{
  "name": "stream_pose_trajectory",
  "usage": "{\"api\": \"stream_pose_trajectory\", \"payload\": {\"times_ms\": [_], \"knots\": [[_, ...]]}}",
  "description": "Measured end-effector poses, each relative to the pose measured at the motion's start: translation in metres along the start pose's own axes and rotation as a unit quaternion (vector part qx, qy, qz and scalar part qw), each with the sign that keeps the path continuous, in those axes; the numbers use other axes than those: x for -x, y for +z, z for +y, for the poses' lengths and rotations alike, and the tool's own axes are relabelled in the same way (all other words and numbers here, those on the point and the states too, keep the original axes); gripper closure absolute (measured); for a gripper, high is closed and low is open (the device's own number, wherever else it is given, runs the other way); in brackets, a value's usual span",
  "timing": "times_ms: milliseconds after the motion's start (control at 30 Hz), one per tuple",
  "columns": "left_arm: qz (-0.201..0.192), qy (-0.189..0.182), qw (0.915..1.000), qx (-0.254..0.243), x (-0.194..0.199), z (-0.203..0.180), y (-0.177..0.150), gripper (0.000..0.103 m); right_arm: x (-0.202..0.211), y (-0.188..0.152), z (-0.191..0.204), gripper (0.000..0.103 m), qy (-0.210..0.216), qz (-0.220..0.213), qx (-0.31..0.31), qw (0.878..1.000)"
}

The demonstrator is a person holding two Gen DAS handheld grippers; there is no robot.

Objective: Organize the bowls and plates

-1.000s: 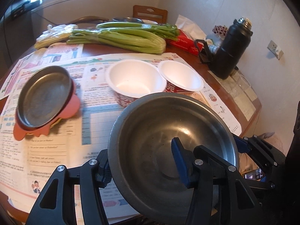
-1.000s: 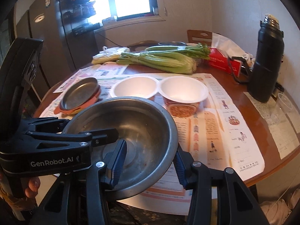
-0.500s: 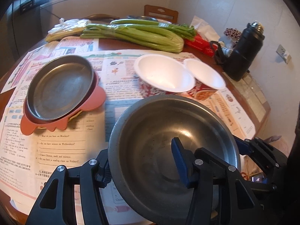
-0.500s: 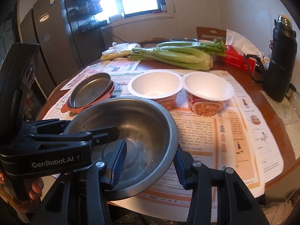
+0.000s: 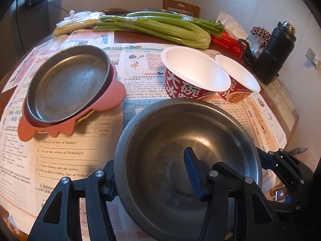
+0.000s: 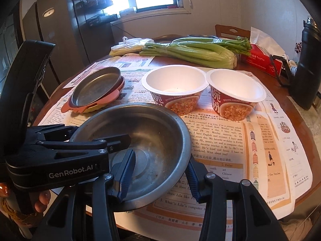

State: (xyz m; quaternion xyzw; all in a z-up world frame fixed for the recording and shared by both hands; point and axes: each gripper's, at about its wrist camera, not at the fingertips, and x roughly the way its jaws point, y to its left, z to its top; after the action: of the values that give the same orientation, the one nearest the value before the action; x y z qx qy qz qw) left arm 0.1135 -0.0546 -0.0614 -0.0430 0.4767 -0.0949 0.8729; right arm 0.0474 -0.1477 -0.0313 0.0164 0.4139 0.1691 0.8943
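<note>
You've got the steel bowl [image 5: 186,160] up off the table with both tools on it: the left gripper [image 5: 152,172] is clamped across its near-left rim, one blue pad inside and the other finger outside, and the right gripper [image 6: 158,172] is pinched on the near-right rim the same way. So the bowl is mid-carry, hanging over the newspaper [image 6: 220,140] just in front of the two paper noodle bowls [image 6: 174,84]. The plates look sorted already, with the metal plate [image 5: 68,82] stacked on the pink plate [image 5: 112,98] off to the left of the noodle bowls. What's left, I'd guess, is setting the steel bowl down by the noodle bowls and maybe nesting those two, which sit side by side with rims touching.
</note>
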Motion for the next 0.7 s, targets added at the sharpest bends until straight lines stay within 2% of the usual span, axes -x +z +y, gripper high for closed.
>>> {"api": "stream_pose_trajectory", "payload": {"times_ms": [200,700], "knots": [[-0.001,0.007,1.0,-0.004,-0.003,0.001,0.0,0.045,-0.01,-0.004,-0.005,0.054,0.022,0.007,-0.021,1.0],[-0.001,-0.007,1.0,0.001,-0.002,0.005,-0.001,0.045,-0.006,-0.005,-0.022,0.054,0.014,-0.012,-0.055,0.998]]}}
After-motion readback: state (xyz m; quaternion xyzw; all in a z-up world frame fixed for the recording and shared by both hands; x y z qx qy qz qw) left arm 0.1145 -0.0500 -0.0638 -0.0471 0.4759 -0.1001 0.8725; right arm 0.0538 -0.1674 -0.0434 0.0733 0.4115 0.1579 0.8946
